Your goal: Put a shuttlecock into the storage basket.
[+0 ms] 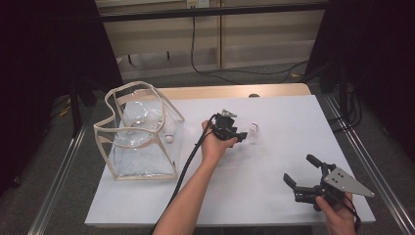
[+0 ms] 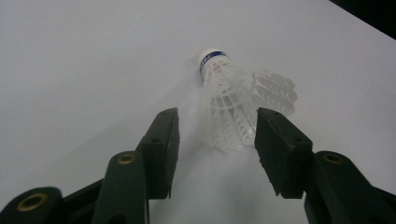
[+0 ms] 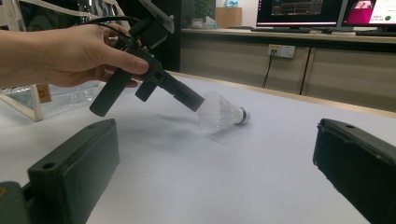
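The white shuttlecock (image 2: 233,100) is lying on its side on the surface (image 2: 93,70), its feathered skirt sitting between the left gripper's 2 fingers (image 2: 161,140), its blue-banded cork pointing away from them.

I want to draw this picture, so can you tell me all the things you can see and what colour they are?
shuttlecock: one, white with a blue band at the cork, lying on its side mid-table, skirt between the left gripper's jaws
clear bag: one, see-through with cream trim, standing at the table's left side, something pale inside
table: one, white top with a wooden edge at the back
monitors: two, lit, on a far counter
left gripper: one, black, jaws around the shuttlecock's skirt, a gap showing on one side
right gripper: one, black with a grey plate, jaws wide apart, near the table's front right corner
hands: two, one holding each gripper
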The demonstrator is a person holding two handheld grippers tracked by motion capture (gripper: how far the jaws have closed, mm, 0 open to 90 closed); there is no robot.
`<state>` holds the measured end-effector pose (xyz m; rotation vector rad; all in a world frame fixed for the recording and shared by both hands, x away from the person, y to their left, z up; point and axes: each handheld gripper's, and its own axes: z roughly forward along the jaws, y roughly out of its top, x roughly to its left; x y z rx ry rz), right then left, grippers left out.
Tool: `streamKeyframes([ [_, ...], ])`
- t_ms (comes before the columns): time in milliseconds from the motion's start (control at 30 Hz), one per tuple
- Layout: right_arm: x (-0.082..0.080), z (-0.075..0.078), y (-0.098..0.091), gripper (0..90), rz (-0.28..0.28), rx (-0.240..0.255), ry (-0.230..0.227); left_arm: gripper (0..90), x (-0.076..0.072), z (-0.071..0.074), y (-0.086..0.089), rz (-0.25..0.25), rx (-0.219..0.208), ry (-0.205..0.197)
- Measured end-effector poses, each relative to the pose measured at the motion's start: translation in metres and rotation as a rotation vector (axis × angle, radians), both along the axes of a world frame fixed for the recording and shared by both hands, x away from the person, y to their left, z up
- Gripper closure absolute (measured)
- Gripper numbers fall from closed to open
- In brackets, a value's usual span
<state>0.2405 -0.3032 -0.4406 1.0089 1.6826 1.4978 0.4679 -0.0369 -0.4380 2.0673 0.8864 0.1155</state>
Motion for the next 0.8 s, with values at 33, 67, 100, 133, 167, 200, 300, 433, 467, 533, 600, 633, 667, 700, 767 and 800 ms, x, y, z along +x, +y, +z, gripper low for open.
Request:
streamKeyframes([
  [33, 0.0, 0.0, -0.0001, 0.3, 0.001, -0.002, -0.001, 52.9, 0.0, -0.0002, -0.0003, 0.0, 0.001, -0.003],
  [67, 0.0, 0.0, 0.0001, 0.3, 0.001, 0.001, -0.001, 54.3, 0.0, -0.0006, -0.001, -0.001, 0.003, -0.009],
  [100, 0.0, 0.0, 0.0001, 0.3, 0.001, 0.001, -0.001, 56.0, -0.0001, -0.0011, -0.0016, 0.003, 0.001, -0.008],
  [133, -0.0001, 0.0, 0.0001, 0.3, 0.001, 0.0, -0.001, 57.2, 0.0001, -0.0013, -0.0018, 0.004, -0.003, -0.009],
  [167, 0.0, -0.0001, 0.0002, 0.3, 0.002, 0.0, -0.001, 58.9, 0.0001, -0.0017, -0.0021, 0.0, 0.001, -0.016],
  [200, 0.0, 0.0, 0.0002, 0.3, 0.001, 0.0, -0.001, 61.4, 0.0, -0.0019, -0.0025, -0.002, 0.004, -0.017],
  [300, 0.0001, -0.0001, 0.0001, 0.3, 0.002, 0.0, -0.002, 67.0, 0.0005, -0.0023, -0.003, -0.009, 0.004, -0.025],
  [433, 0.0003, -0.0001, -0.0001, 0.3, 0.001, -0.004, -0.002, 72.2, 0.0015, -0.0028, -0.0031, -0.012, -0.006, -0.032],
  [467, 0.0002, -0.0001, 0.0002, 0.3, 0.001, -0.002, -0.002, 74.0, 0.0016, -0.003, -0.0032, -0.012, -0.009, -0.034],
  [533, 0.0003, -0.0002, 0.0, 0.3, 0.001, -0.004, -0.002, 77.2, 0.0018, -0.0033, -0.0031, -0.016, -0.008, -0.04],
  [600, 0.0003, -0.0001, -0.0001, 0.3, 0.001, -0.005, -0.003, 80.3, 0.0019, -0.0038, -0.0033, -0.016, -0.006, -0.049],
  [633, 0.0003, -0.0001, -0.0001, 0.3, 0.001, -0.005, -0.003, 82.4, 0.0018, -0.004, -0.0034, -0.016, -0.008, -0.048],
  [667, 0.0002, -0.0001, -0.0001, 0.3, 0.0, -0.005, -0.003, 84.0, 0.0018, -0.0038, -0.0034, -0.015, -0.007, -0.052],
  [700, 0.0002, 0.0, -0.0003, 0.3, 0.001, -0.003, -0.002, 85.5, 0.0017, -0.0036, -0.0033, -0.016, -0.009, -0.055],
  [767, 0.0002, 0.0, -0.0005, 0.3, 0.0, -0.004, -0.002, 88.2, 0.0014, -0.0028, -0.003, -0.015, -0.01, -0.057],
  [800, 0.0002, -0.0001, -0.0005, 0.3, 0.0, -0.003, -0.003, 88.9, 0.0012, -0.0026, -0.0028, -0.021, -0.011, -0.056],
])
